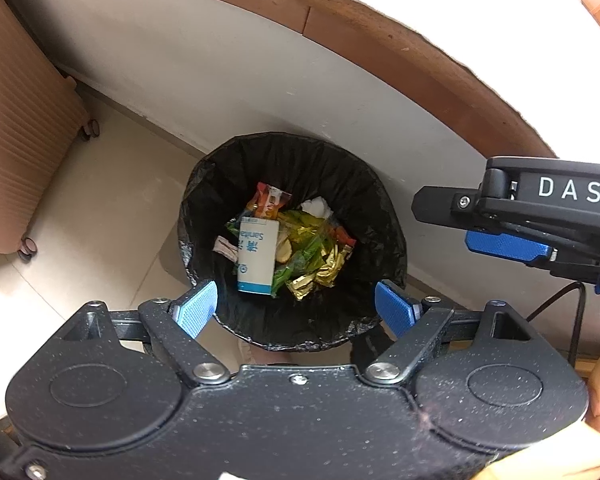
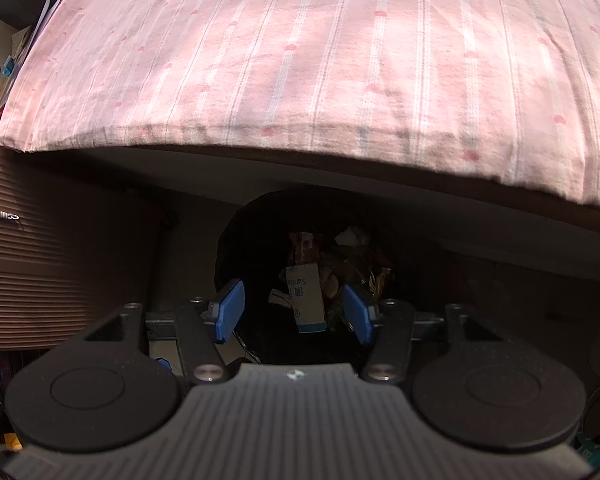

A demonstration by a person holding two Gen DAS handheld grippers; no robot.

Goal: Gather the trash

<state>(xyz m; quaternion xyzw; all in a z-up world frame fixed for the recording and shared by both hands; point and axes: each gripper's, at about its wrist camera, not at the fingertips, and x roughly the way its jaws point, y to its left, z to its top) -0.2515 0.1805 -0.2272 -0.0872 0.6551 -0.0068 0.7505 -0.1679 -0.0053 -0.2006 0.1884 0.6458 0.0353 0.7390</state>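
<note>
— Two grippers are seen poised over a bin. How is the left gripper (image 1: 296, 306) set?

— Its jaws are spread wide and nothing is gripped; the blue pads (image 1: 196, 309) are seen at either side of the near rim of the trash bin (image 1: 220, 184), well above it.

— And the right gripper (image 2: 294, 310)?

— It is likewise released, with nothing clamped between its pads. In the left wrist view its black body is seen to the right of the bin, lettered "DAS".

— Where is the trash found?

— Inside the bin, which is lined with a black bag (image 1: 340, 172). A white and blue carton (image 1: 257, 255) is laid on top of the heap, gold foil wrappers (image 1: 324, 272) are seen beside it to the right, an orange wrapper (image 1: 268, 200) lies beyond it, and a crumpled white tissue (image 1: 318, 206) is seen farther back.

— What is seen beyond the bin?

— A pale wall panel (image 1: 220, 64) is met just behind it, a ribbed brown suitcase (image 1: 16, 128) on castors is stood to the left, and a bed in a pink striped sheet (image 2: 320, 60) is spread above, overhanging the shadowed bin in the right wrist view.
</note>
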